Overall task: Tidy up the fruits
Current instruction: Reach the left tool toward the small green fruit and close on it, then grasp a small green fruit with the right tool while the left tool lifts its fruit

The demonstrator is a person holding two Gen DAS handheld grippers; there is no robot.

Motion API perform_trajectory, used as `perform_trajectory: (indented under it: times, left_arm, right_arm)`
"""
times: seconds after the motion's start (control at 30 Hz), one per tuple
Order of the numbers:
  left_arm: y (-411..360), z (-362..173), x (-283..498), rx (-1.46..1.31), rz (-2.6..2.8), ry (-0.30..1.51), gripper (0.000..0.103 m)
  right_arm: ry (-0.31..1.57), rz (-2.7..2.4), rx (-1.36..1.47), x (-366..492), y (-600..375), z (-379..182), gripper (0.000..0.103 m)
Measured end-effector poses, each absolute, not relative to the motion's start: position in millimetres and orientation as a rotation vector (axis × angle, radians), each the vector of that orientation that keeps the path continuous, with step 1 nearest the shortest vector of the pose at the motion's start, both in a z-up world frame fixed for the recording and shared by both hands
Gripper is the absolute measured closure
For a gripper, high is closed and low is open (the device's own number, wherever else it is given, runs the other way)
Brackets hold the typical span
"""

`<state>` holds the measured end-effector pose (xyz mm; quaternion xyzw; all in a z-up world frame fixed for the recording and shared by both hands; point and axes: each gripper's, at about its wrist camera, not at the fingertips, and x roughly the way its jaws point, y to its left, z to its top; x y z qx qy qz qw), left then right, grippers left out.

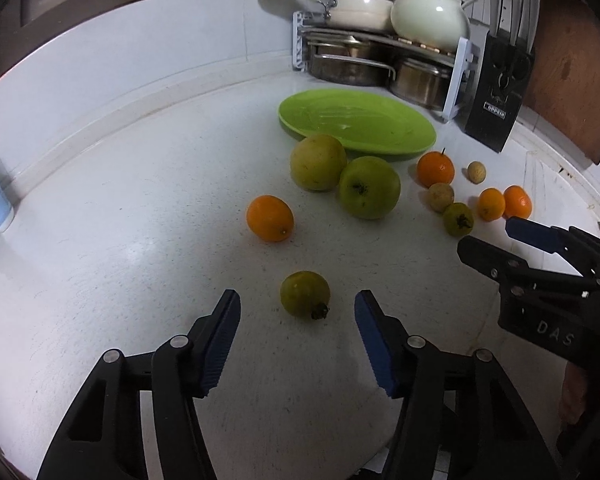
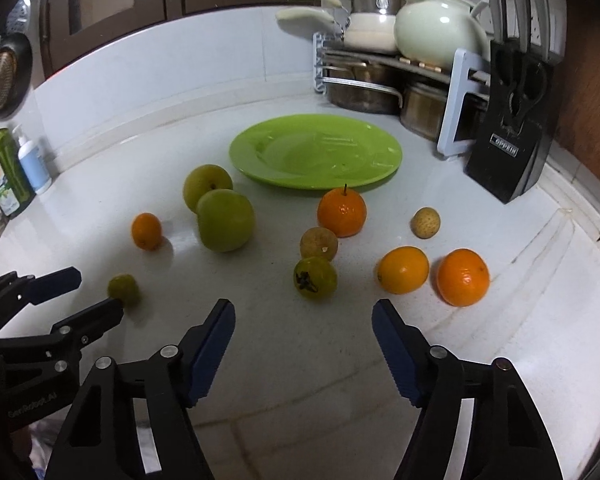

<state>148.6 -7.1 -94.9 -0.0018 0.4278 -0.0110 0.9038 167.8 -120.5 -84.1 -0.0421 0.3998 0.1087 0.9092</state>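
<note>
— Any writing you can read from here?

— The black knife block [image 2: 508, 136] at about two o'clock carries a small plate reading "OPPEIN".

— And the grippers?

— The right gripper [image 1: 490, 236] has "DAS" raised on its body. The left gripper [image 2: 96, 292], down at eight o'clock, reads "GenRobot.AI". The green bottle's [image 2: 0, 172] label is too small to read.

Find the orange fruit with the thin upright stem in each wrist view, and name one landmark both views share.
Left wrist: the stemmed orange fruit sits right of centre, beside the green plate's right edge.
Right wrist: the same fruit sits near centre, just below the plate's front rim.
Shared landmark: the green plate.
</note>
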Motion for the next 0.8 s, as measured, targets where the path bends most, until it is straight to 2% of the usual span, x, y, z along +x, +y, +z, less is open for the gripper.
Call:
perform_trajectory:
  times: [0.1, 0.23, 0.3, 0.5, 0.8]
  left_arm:
    - [-7.3, -97.7, 153.0, 0.004, -0.032, 0.896, 0.05]
    - [-8.7, -101.4, 157.3, 0.024, -0.049, 0.909, 0.061]
    - [-8.5, -102.3, 158.6, 0.026, -0.058, 0.915, 0.065]
    - [-5.7, -104.3, 163.1, 0.028, -0.082, 0.927, 0.073]
    - [-3.3, -103.1, 168.0, 0.024, -0.124, 0.936, 0.074]
  right_arm:
    - [0.842, 0.227, -0.081, 176.1, -120.2, -89.1, 0.037]
    - [0.858, 0.222, -0.078, 184.3, -119.6, -93.2, 0.041]
    - [0.863, 0.224, -0.076, 187.6, -118.8, -94.4, 0.045]
    - [0.869, 0.224, -0.078, 195.1, -114.6, -97.5, 0.054]
    - [0.883, 0.218, -0.079, 203.6, -110.9, -102.0, 0.069]
